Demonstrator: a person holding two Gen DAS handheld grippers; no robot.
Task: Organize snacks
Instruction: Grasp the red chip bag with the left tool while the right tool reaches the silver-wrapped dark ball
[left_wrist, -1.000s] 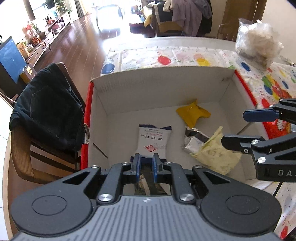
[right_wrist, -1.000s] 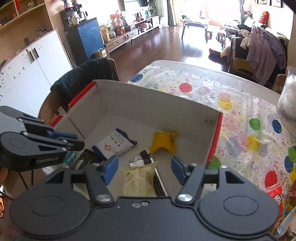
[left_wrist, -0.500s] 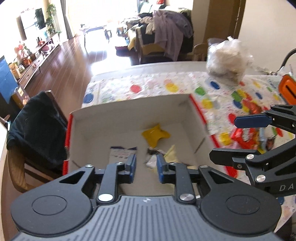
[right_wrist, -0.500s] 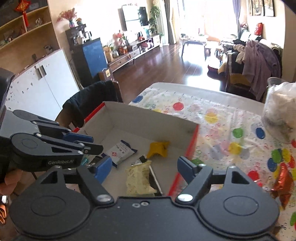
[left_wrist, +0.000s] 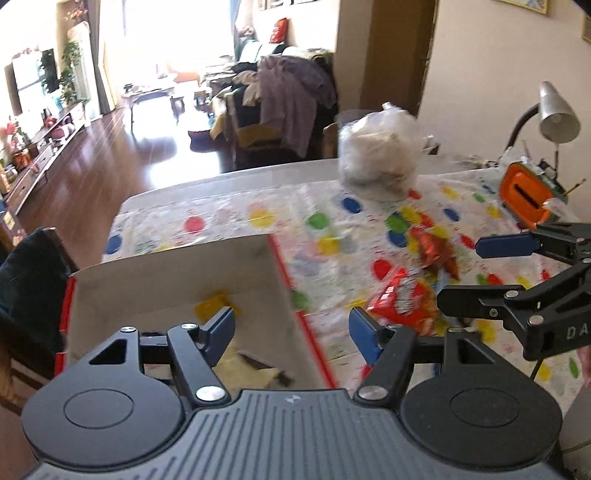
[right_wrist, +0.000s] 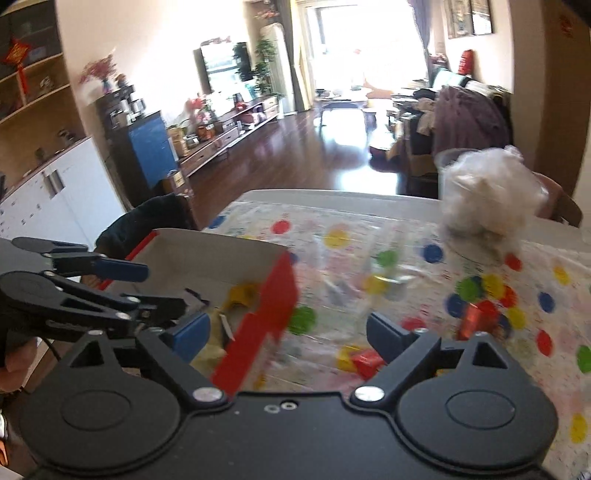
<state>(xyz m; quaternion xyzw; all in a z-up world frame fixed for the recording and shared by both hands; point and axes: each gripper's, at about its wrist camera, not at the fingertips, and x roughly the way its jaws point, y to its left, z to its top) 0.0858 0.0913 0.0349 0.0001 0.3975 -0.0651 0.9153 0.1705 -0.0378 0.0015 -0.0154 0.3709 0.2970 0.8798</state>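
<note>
Both grippers have swung right off the red-edged cardboard box (left_wrist: 280, 266), my left gripper (left_wrist: 291, 326) now spread wide and empty, right gripper (right_wrist: 288, 332) likewise, with the red crinkly snack packet (left_wrist: 402, 299) just ahead-right, nearer my right.

Red snack packs (right_wrist: 365, 360) blurred (motion); box (left_wrist: 166, 291) contents partly hidden.

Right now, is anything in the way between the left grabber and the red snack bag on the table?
Nothing visible blocks it. The left gripper is open, and the red snack bag lies on the dotted tablecloth just ahead and to its right. The box wall is off to the left.
</note>
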